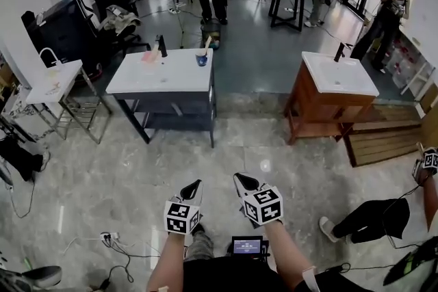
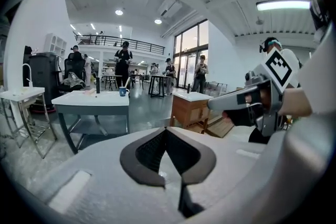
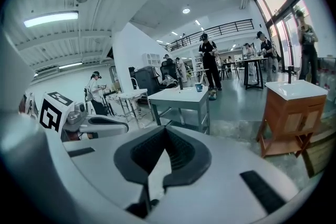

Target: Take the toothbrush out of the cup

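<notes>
A blue cup (image 1: 201,59) stands at the far right corner of a white-topped table (image 1: 164,75), well ahead of me across the floor. A pale toothbrush (image 1: 207,44) sticks up out of it. The cup (image 2: 123,91) shows small and far in the left gripper view, and just as far in the right gripper view (image 3: 199,87). My left gripper (image 1: 197,182) and right gripper (image 1: 237,177) hang side by side low over the floor, far short of the table. Each has its jaws shut with nothing between them. In the left gripper view the right gripper (image 2: 212,105) shows beside it.
A wooden cabinet with a white sink top (image 1: 335,78) stands to the right of the table, with a wooden pallet (image 1: 383,137) beside it. A white wire stand (image 1: 55,82) stands at the left. Cables (image 1: 113,243) lie on the floor near my feet. Several people stand farther back.
</notes>
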